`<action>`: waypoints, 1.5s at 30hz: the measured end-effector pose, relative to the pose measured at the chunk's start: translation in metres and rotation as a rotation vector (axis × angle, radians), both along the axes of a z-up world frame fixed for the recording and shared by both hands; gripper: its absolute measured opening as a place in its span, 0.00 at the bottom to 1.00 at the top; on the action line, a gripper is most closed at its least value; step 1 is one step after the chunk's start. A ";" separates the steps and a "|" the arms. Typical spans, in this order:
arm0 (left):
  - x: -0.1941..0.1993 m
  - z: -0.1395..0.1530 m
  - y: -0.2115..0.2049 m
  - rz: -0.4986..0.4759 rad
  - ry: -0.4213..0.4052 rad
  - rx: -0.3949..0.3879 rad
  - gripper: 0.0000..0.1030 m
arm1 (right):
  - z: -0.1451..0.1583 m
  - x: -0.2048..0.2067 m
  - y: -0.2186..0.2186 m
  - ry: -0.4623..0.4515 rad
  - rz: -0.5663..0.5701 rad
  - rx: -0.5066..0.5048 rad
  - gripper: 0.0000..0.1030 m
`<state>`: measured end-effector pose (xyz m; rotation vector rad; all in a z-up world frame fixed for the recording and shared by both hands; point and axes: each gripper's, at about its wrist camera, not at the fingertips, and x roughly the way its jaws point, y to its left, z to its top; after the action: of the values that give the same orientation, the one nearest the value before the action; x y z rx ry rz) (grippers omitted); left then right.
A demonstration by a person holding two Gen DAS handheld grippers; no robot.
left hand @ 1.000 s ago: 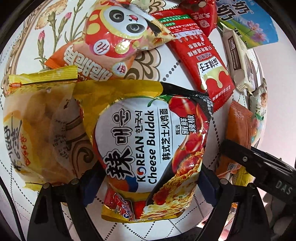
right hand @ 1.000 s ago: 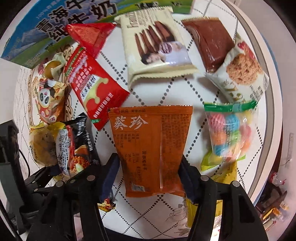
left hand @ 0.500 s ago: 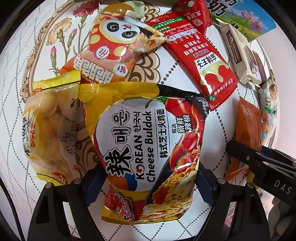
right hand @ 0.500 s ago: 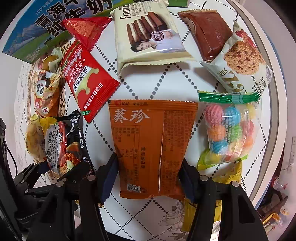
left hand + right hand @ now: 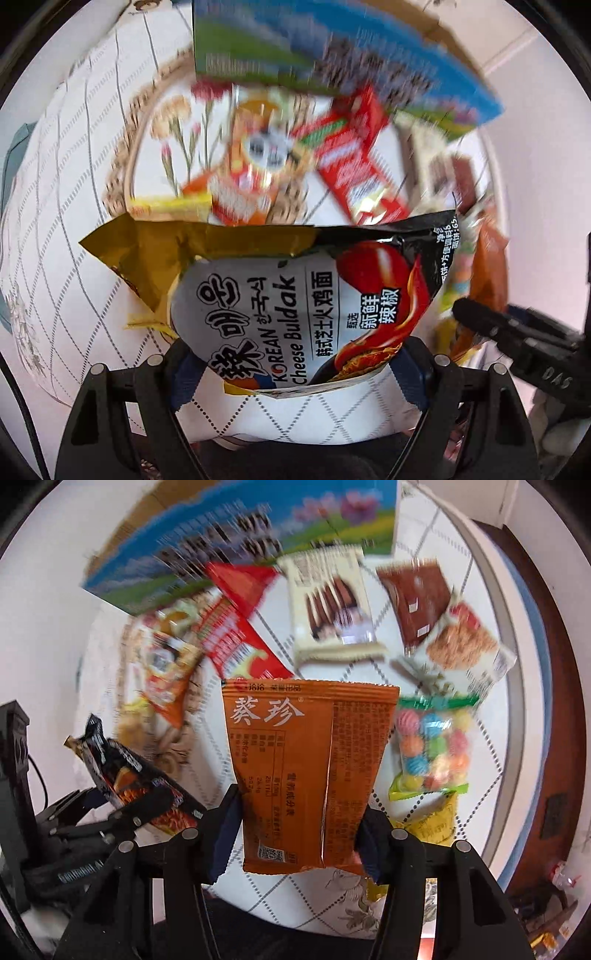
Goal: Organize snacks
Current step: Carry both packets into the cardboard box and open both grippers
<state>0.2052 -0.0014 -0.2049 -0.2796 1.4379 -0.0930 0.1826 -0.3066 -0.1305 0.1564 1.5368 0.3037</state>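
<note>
My left gripper [image 5: 295, 373] is shut on the Cheese Buldak noodle packet [image 5: 295, 306] and holds it lifted off the round table [image 5: 66, 236]. My right gripper [image 5: 299, 838] is shut on the orange seed packet [image 5: 306, 768], also raised above the table [image 5: 480, 782]. The noodle packet [image 5: 125, 771] and the left gripper show at the left of the right wrist view. The right gripper's black body [image 5: 517, 339] shows at the right of the left wrist view.
On the table lie a panda snack bag [image 5: 255, 162], a red sauce packet [image 5: 354, 166], a cream wafer pack [image 5: 332, 605], a brown packet [image 5: 417, 598], an oat cookie pack [image 5: 461, 650], a candy-ball bag [image 5: 432, 749] and a yellow packet [image 5: 436, 823]. A blue-green milk carton box [image 5: 258, 535] stands at the back.
Both grippers have lifted their packets up and back from the table. The other snacks now look smaller and blurred, and the yellow puff bag is mostly hidden behind the noodle packet.
</note>
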 end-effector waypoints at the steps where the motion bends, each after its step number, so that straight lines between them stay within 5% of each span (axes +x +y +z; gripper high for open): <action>1: 0.005 0.013 0.000 0.006 -0.019 -0.015 0.83 | 0.009 0.004 -0.004 -0.007 0.002 0.010 0.56; 8: 0.071 0.119 -0.007 -0.025 -0.174 -0.093 0.83 | 0.086 0.057 -0.018 -0.137 0.009 0.092 0.56; 13: 0.137 0.182 -0.007 -0.071 -0.255 -0.051 0.83 | 0.128 0.118 -0.014 -0.285 0.005 0.095 0.56; 16: 0.184 0.191 -0.011 -0.112 -0.246 -0.018 0.83 | 0.140 0.160 -0.006 -0.343 -0.001 0.087 0.56; 20: 0.242 0.168 -0.013 -0.141 -0.140 -0.013 0.83 | 0.134 0.216 0.008 -0.367 0.005 0.070 0.56; 27: 0.309 0.062 -0.012 -0.146 0.076 -0.025 0.83 | 0.067 0.293 0.031 -0.285 0.039 0.007 0.57; 31: 0.327 0.031 -0.019 -0.154 0.117 -0.020 0.83 | 0.030 0.311 0.033 -0.229 0.044 -0.022 0.57; 41: 0.363 0.017 -0.022 -0.177 0.120 0.072 0.85 | -0.011 0.364 0.049 -0.188 0.069 -0.038 0.58; 43: 0.362 0.017 -0.018 -0.160 0.109 0.051 0.90 | -0.021 0.374 0.053 -0.169 0.080 -0.028 0.68; 45: 0.358 0.021 -0.014 -0.137 0.080 0.054 0.90 | -0.025 0.377 0.061 -0.153 0.087 -0.048 0.92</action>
<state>0.5637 -0.0151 -0.1838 -0.1412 1.5359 -0.1555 0.5593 -0.2452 -0.1557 0.0280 1.4004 0.3401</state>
